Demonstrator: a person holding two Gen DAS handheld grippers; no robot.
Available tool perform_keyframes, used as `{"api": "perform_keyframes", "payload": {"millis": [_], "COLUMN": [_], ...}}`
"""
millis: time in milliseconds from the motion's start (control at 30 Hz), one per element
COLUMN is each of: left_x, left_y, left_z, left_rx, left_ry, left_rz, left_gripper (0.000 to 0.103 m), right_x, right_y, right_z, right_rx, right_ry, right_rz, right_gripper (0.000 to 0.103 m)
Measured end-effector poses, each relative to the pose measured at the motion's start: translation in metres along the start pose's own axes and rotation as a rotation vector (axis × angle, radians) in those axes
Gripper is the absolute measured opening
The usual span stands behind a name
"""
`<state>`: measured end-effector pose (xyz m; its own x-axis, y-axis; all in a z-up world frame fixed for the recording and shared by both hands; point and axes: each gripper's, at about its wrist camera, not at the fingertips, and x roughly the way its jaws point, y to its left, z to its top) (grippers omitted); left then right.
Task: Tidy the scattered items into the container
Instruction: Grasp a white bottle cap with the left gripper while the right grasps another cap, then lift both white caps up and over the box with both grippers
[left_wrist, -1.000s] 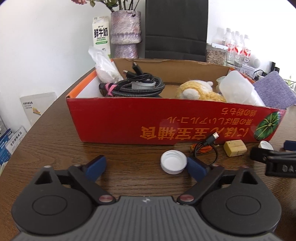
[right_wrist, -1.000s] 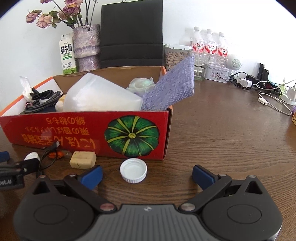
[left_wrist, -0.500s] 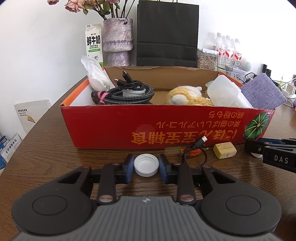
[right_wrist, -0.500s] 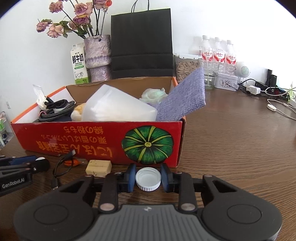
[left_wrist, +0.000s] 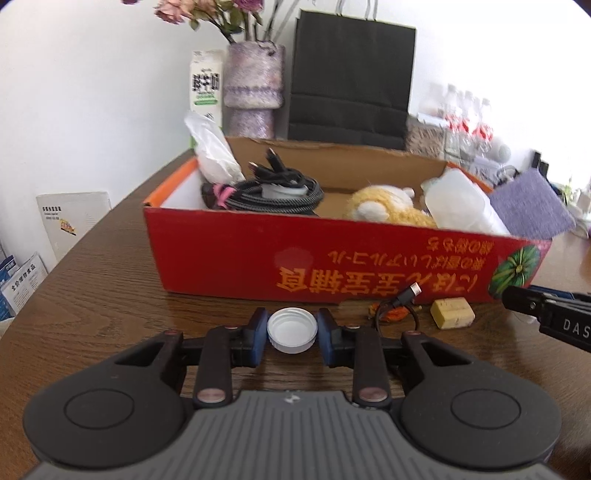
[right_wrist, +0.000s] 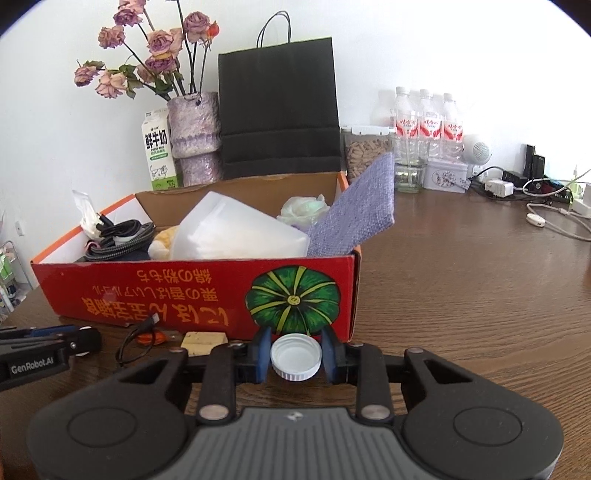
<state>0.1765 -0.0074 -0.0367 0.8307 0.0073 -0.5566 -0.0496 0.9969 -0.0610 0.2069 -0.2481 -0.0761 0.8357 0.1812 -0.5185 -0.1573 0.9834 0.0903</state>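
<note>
Pinching white caps: left gripper (left_wrist: 291, 334) clamps one bottle cap (left_wrist: 292, 330) between its blue pads, right gripper (right_wrist: 295, 354) another cap (right_wrist: 295, 356); red box (right_wrist: 207, 291) just beyond both jaws.

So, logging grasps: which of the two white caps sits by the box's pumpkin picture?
The right cap, clamped in the right tongs; the left cap, in the left tongs, faces plain red box wall.
</note>
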Motion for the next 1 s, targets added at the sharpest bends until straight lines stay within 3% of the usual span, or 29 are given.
{"api": "perform_keyframes", "payload": {"millis": [200,600,1000], "left_x": [-0.02,-0.045,-0.064], "left_y": [0.001,0.004,0.015], "left_z": [-0.003,0.001,0.035], "left_rx": [-0.016,-0.029,-0.054], "left_ry": [-0.107,-0.227,-0.348], "left_rz": [0.024,0.007,0.004], "left_gripper": [0.029,0.029,0.029], "right_x": [-0.015,-0.045,-0.066], "right_y": [0.004,0.021,0.018], "right_z": [-0.004,-0.009,0.025], "right_rx": [-0.02,-0.094,-0.086], "right_ry": [-0.044,-0.171,-0.317], "right_rz": [0.009,0.045,0.068], "right_gripper": [0.027,0.027,0.027]}}
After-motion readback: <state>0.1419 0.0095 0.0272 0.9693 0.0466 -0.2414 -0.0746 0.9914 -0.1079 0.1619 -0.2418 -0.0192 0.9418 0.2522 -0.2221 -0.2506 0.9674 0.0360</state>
